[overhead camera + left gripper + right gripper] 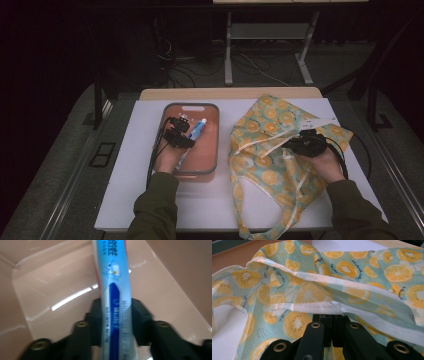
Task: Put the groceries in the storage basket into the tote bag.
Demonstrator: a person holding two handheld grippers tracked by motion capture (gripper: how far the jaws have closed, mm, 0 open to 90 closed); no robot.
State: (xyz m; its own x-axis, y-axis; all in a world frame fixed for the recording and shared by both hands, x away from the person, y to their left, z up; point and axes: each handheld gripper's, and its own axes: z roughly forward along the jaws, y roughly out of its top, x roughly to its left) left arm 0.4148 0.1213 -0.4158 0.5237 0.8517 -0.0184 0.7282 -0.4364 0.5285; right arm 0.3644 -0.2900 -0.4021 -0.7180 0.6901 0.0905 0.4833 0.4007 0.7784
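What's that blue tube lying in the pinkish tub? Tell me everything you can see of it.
The tube looks like toothpaste: soft, glossy plastic, light blue with a dark blue stripe, a red edge, white print and a small tooth picture. In the high view its white cap end points away from the person. It lies inside the tub, a shallow salmon-coloured bin with a grey rim. The left gripper has its two black fingers pressed against the tube's sides, one on each side.
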